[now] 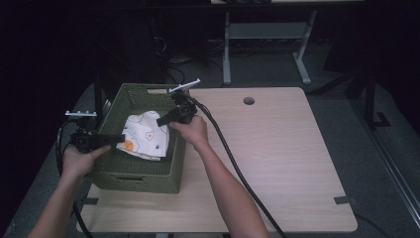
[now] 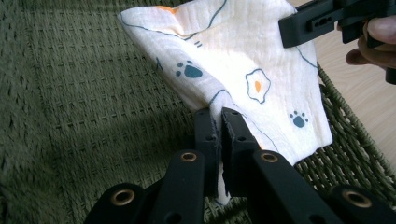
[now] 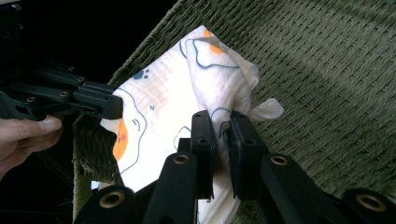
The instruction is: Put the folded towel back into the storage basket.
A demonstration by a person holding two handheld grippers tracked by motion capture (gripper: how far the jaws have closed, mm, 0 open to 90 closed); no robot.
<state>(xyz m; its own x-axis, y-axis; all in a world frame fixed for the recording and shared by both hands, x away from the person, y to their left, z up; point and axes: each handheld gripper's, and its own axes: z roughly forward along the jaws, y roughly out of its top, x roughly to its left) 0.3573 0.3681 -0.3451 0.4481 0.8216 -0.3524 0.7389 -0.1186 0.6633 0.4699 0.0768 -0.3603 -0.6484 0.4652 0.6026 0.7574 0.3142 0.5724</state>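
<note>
A white cloth printed with fried eggs and paw marks hangs over the inside of a green woven basket. My left gripper pinches one corner of the cloth at the basket's left; its jaws are shut on the fabric, as the left gripper view shows. My right gripper pinches the opposite edge of the cloth at the basket's right side, jaws shut on a fold. The cloth is held stretched between the two grippers above the basket's floor.
The basket stands on the left part of a light wooden table, which has a round cable hole near the back. A black cable trails from the right gripper across the table. Desk legs stand behind.
</note>
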